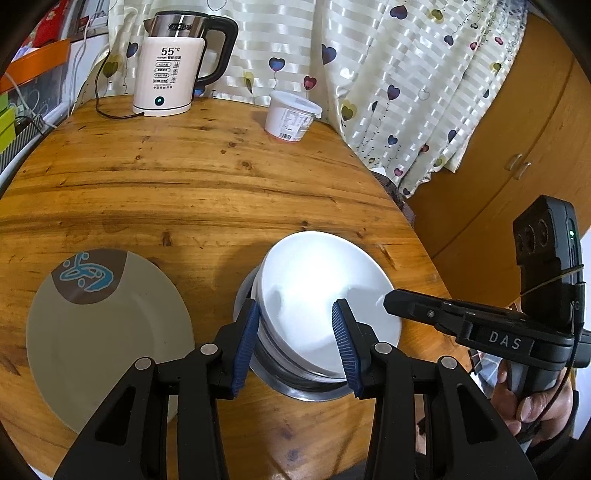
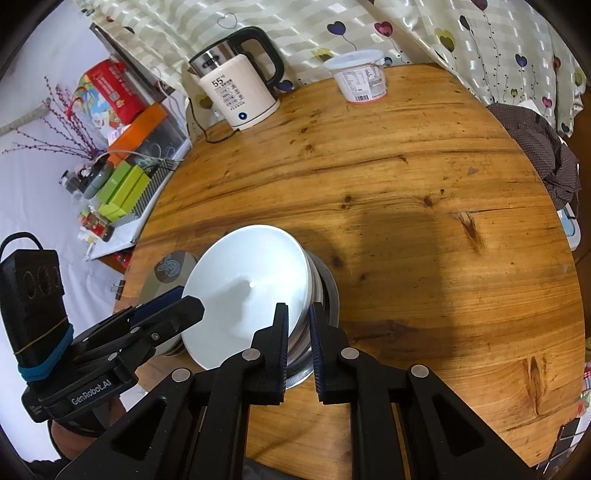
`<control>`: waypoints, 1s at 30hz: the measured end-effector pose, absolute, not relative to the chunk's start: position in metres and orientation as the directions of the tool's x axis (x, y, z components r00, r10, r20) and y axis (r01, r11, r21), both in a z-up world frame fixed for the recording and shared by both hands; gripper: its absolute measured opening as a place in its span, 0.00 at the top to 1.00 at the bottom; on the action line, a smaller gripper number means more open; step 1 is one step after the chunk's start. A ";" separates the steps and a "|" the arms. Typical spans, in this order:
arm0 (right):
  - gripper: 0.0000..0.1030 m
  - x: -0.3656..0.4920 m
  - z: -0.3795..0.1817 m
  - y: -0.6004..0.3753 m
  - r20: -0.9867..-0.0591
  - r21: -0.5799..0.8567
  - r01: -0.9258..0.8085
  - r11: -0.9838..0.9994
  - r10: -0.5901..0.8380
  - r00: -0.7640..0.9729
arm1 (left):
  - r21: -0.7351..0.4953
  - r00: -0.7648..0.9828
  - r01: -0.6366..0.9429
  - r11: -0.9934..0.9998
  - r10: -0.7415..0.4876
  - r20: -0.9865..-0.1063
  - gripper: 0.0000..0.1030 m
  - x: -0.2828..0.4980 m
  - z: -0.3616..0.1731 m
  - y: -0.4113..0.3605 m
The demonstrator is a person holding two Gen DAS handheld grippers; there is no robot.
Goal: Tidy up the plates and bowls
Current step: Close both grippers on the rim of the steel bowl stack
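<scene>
**Both grippers on the white bowl, stack sits near the front edge of the table**

Left wrist view first: the left gripper (image 1: pixel 297 332) angles down at the stack with its blue ribbed pads about half spread, one pad outside the rim of the white bowl (image 1: pixel 325 291) and the other over its inside. Can't tell if the pads actually press on it. The bowl is glossy, smooth and tilted, sitting on more white bowls nested in a steel bowl (image 1: pixel 295 387). Just to the left lies a flat beige plate (image 1: pixel 107 332) with a brown patch and a blue squiggle. The right gripper (image 1: pixel 391 299) comes in from the right, a hand (image 1: pixel 532 402) wrapped round its handle.

Right wrist view: the right gripper (image 2: pixel 298 332) has its jaws nearly together, pinching the near rim of the white bowl (image 2: pixel 243 291). The left gripper (image 2: pixel 184 299) reaches in from the left at the opposite rim.

Round wooden table (image 2: pixel 406 184), varnished, knotty grain. At the far side stand a cream kettle (image 2: pixel 240 88) and a white plastic tub (image 2: pixel 360 77), with a heart-print curtain (image 2: pixel 443 33) behind them.
</scene>
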State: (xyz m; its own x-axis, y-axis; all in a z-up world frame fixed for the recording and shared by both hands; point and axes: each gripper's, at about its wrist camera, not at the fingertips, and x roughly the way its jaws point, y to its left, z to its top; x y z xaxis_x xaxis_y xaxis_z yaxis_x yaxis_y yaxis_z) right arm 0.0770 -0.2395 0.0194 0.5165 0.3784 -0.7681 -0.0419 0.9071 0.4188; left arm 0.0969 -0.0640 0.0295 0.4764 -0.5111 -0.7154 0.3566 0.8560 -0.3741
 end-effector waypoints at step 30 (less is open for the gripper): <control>0.82 0.076 0.017 -0.239 -0.770 0.420 -0.043 0.906 0.381 0.512 | -0.370 0.458 0.362 0.856 -0.509 -0.729 0.59 0.096 0.015 -0.067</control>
State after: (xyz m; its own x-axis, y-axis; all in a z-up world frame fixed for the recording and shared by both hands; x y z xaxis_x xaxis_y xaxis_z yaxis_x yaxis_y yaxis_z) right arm 0.0764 -0.2394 0.0174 0.5116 0.3815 -0.7699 -0.0431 0.9063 0.4204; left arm 0.0959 -0.0673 0.0145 0.4579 -0.5089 -0.7290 0.3619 0.8557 -0.3700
